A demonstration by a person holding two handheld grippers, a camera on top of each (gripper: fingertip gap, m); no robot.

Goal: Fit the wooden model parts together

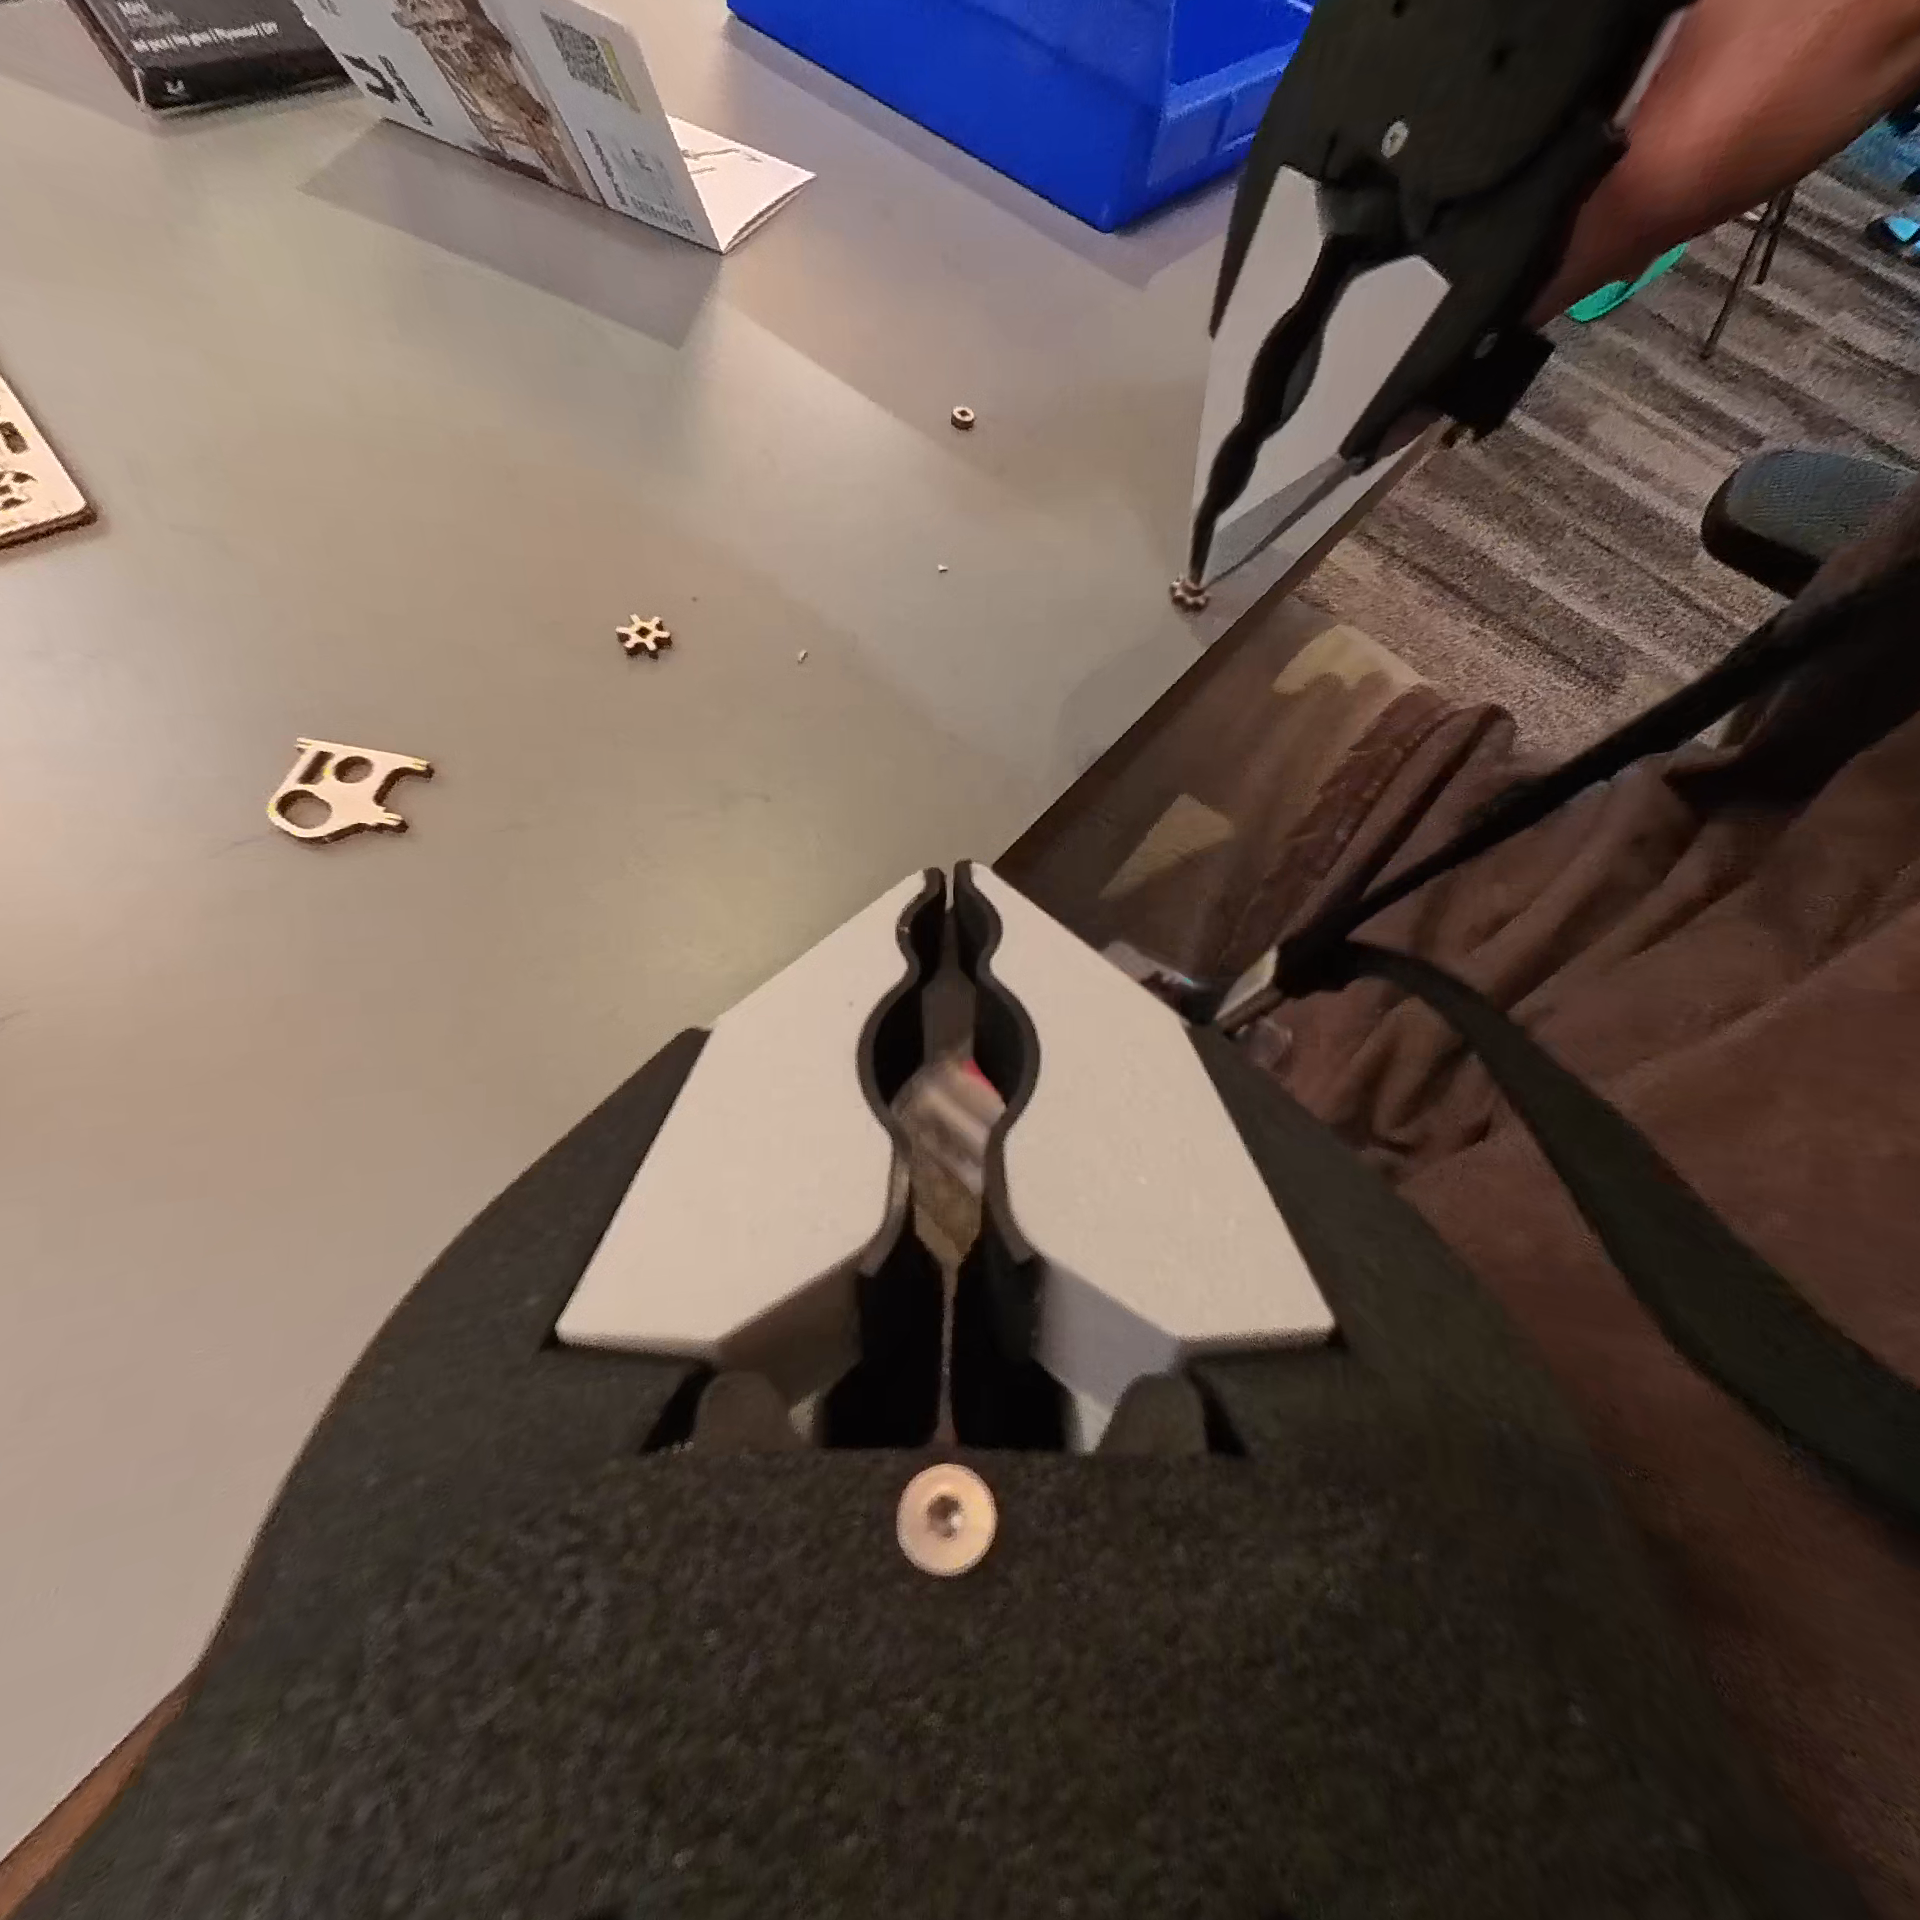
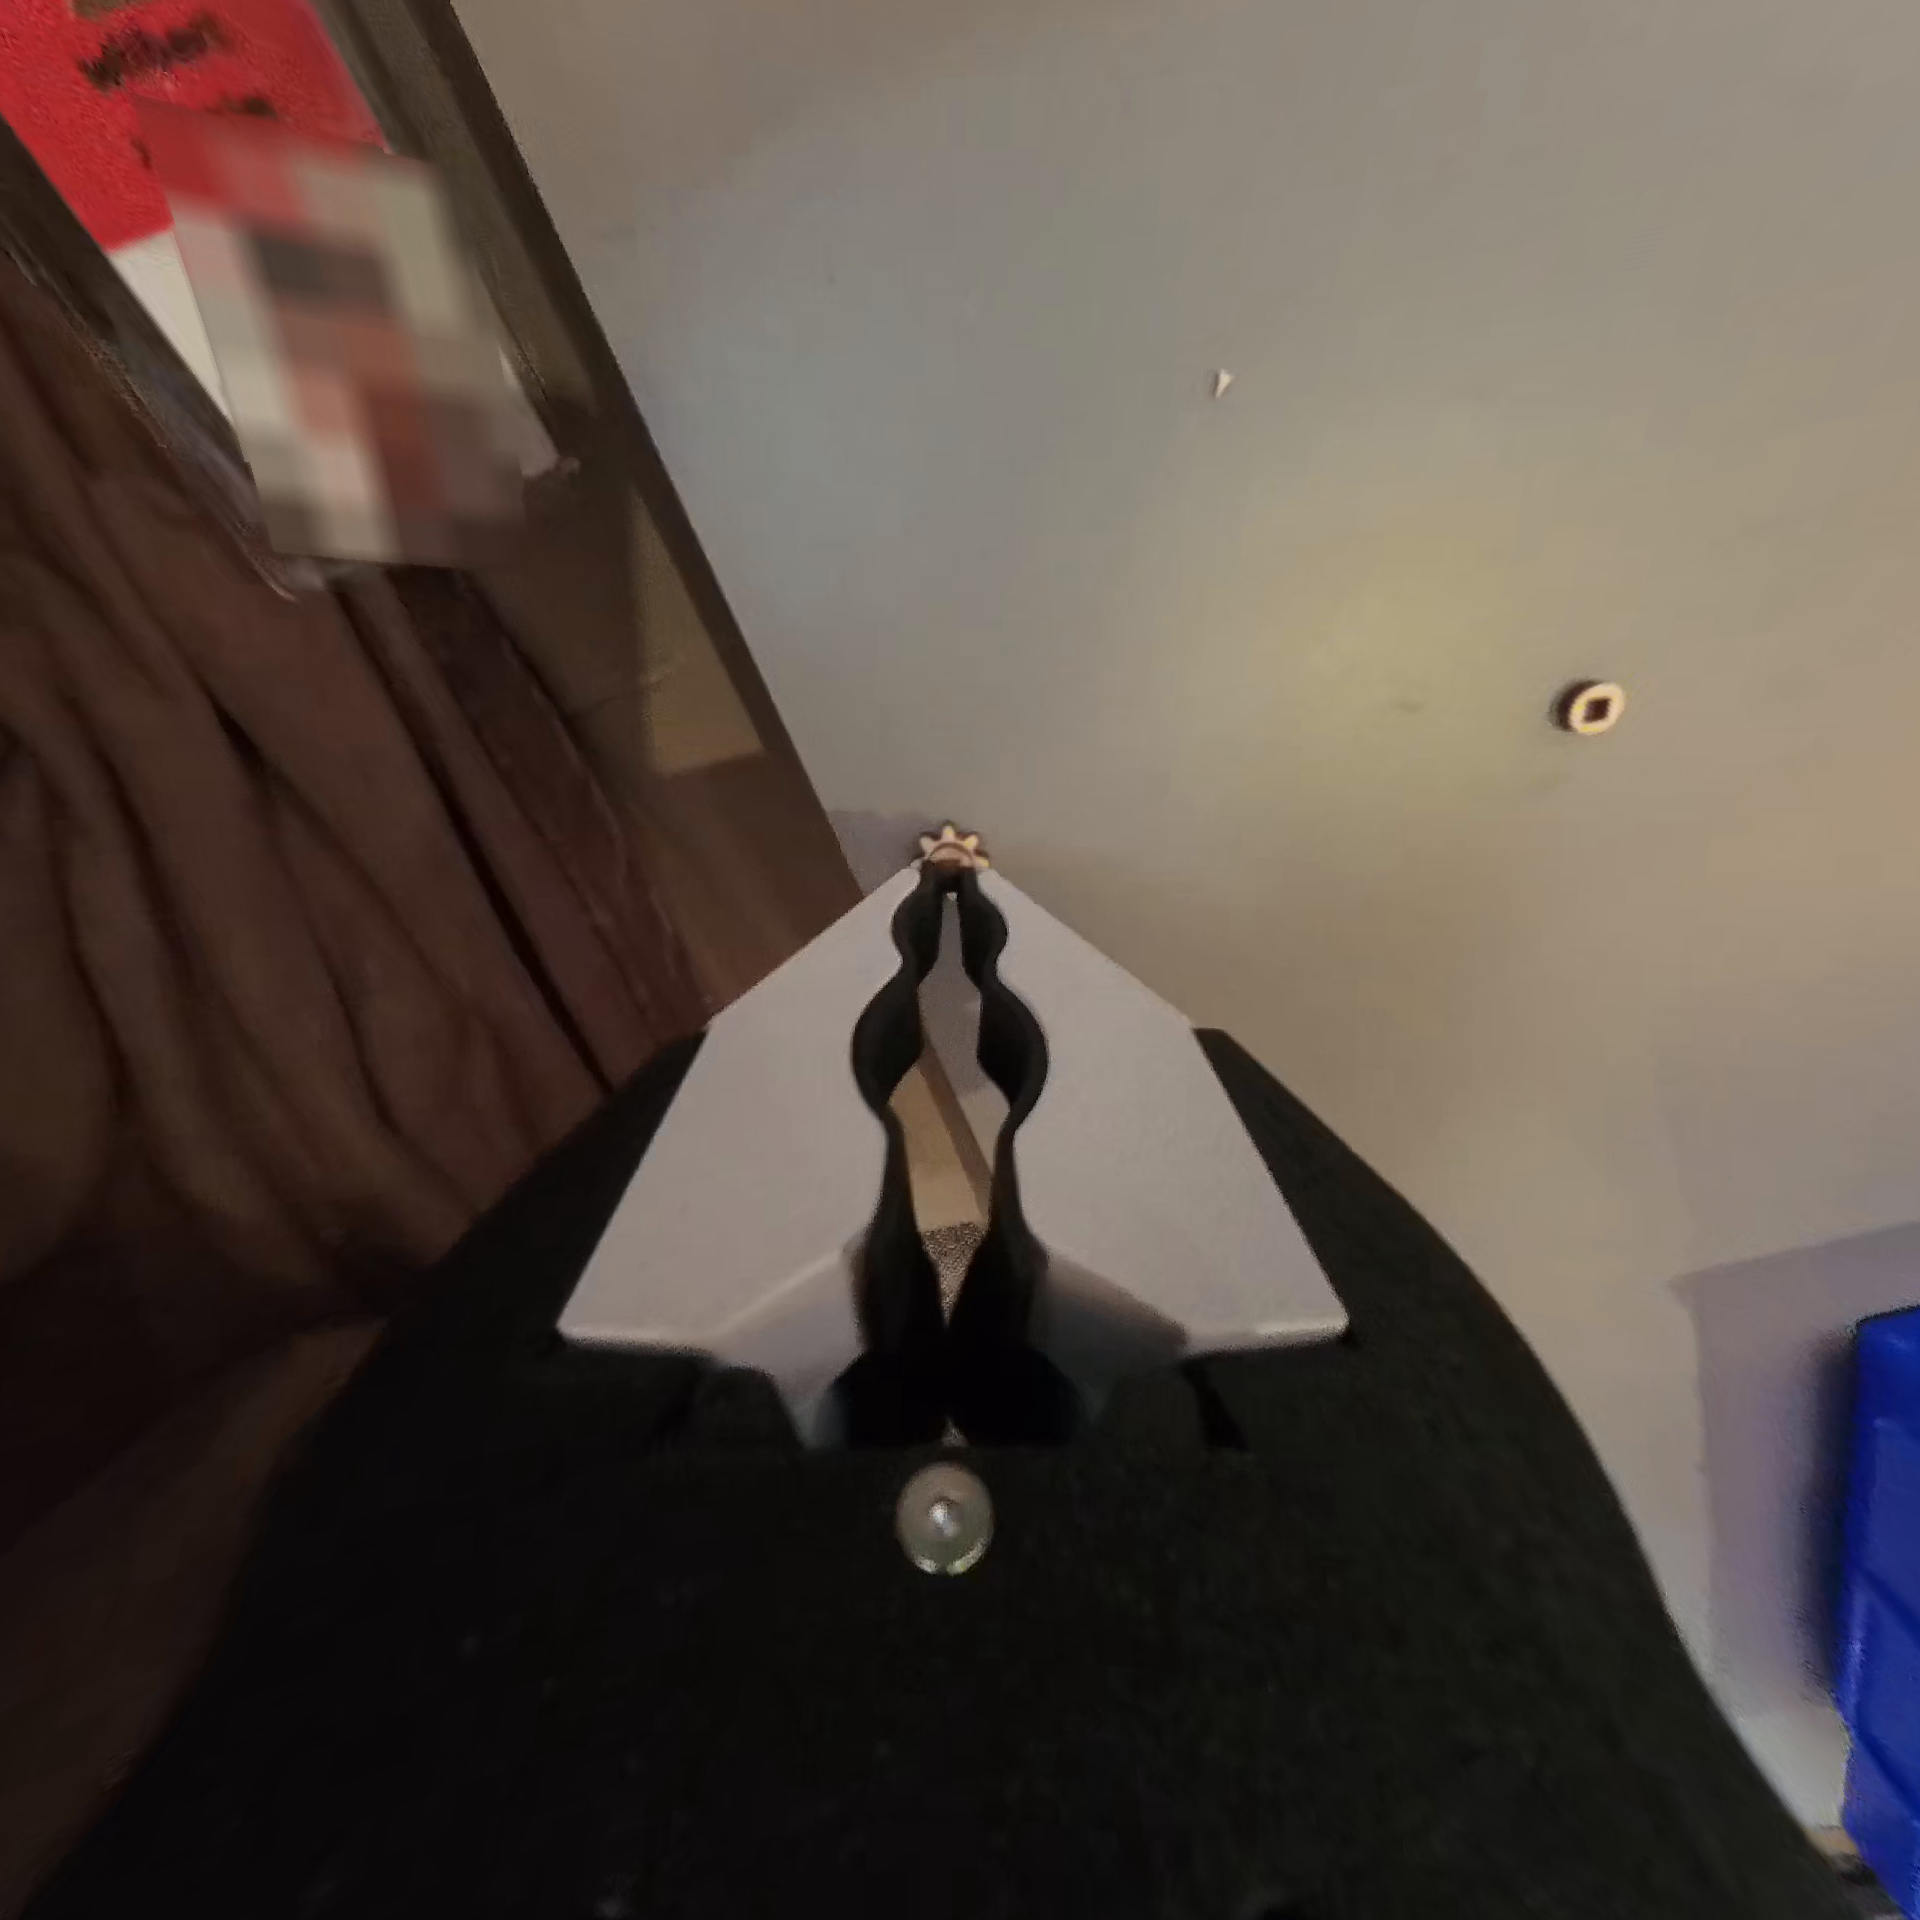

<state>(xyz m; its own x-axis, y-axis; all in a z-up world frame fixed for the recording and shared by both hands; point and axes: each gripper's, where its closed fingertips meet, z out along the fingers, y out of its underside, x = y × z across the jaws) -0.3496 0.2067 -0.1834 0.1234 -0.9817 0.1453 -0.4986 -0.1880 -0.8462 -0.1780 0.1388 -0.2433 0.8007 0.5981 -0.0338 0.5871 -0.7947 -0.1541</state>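
Two small toothed wooden gears show on the grey table (image 1: 520, 416). One gear at the table edge (image 2: 948, 847) sits right at the tips of the right gripper (image 2: 948, 878), whose black wavy fingers (image 2: 904, 997) meet at their ends against it; the tips appear pinched on the gear, though it seems to rest on the table at the very edge. In the left wrist view the same gear (image 1: 1187, 593) lies under the right gripper (image 1: 1200, 566), which points steeply down, held by a person's hand (image 1: 1704, 135).

The second gear (image 1: 642, 635), star-like with a square hole, lies flat farther in on the table, well apart from the first. A flat wooden plate with round holes (image 1: 343, 790) lies beyond it toward the left. A small wooden ring (image 1: 964, 418) sits alone nearer the blue bin (image 1: 1039, 114); in the right wrist view it (image 2: 1590, 709) lies off to the right of the fingers.

The left gripper (image 1: 951, 878) hovers above the near table edge, its fingers drawn together with only a hair of a gap at the tips and nothing between them.

A wooden sheet of cut parts (image 1: 26, 468) shows at the left edge, and a folded printed leaflet (image 1: 561, 114) and a dark box (image 1: 197, 52) lie at the far side.
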